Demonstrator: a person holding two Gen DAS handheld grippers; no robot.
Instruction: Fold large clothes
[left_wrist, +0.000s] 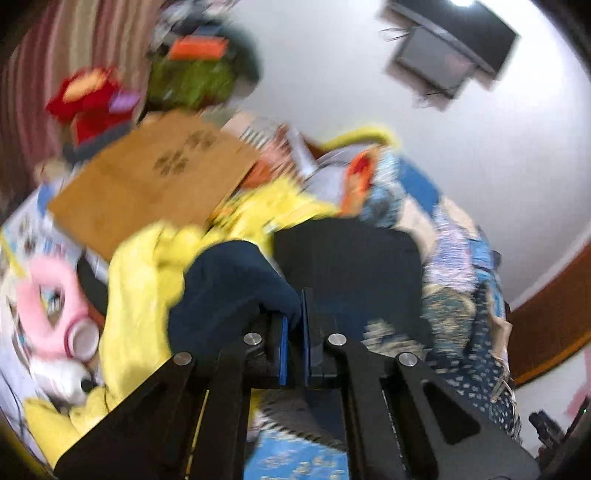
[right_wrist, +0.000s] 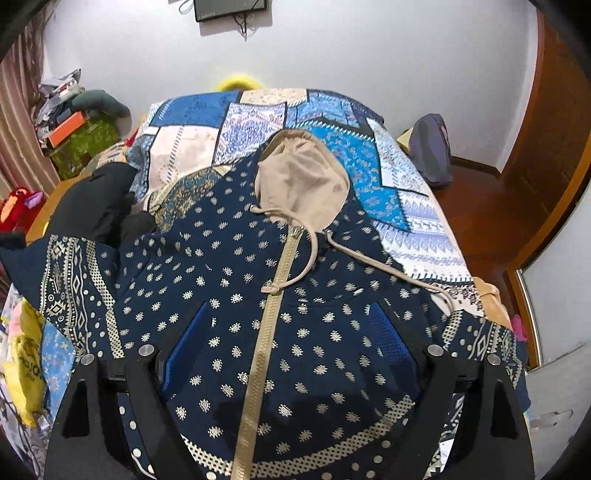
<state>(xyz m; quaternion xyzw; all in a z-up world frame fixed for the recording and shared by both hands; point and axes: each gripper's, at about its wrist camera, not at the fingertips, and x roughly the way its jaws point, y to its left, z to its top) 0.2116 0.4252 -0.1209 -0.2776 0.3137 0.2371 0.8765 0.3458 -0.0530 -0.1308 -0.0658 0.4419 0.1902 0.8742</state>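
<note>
On the bed (right_wrist: 413, 206), spread flat with its front up, lies the big dark blue hoodie (right_wrist: 229, 295) with small cream dots. Its cream zipper (right_wrist: 266, 332) runs straight down the middle toward six o'clock. The tan hood (right_wrist: 306, 177) lies at twelve o'clock, and its cord (right_wrist: 369, 258) trails off toward three o'clock. The bottom hem is cut off by the edge of the right wrist view, and the right sleeve end is hard to see.

At nine o'clock in that view, the left sleeve (right_wrist: 70, 280) is lifted up and a black shape behind it hides where it ends.

The right gripper (right_wrist: 291, 325) hangs over the hoodie with its blue fingers (right_wrist: 184, 339) spread wide, one on each side of the zipper. They hold nothing. I cannot tell if they touch the cloth.

The left wrist view is very blurry. The left gripper (left_wrist: 294, 321) has its blue fingers (left_wrist: 283, 350) close together, pinching a fold of dark blue cloth (left_wrist: 229, 288). It looks like part of the hoodie, but the blur makes that hard to be sure of.

Around it, at nine o'clock, lies a yellow cloth (left_wrist: 140, 295). A brown cardboard sheet (left_wrist: 147, 177) sits at eleven o'clock, and something pink (left_wrist: 40, 306) is at the far left. A dark screen (left_wrist: 436, 62) hangs on the white wall at one o'clock.
</note>
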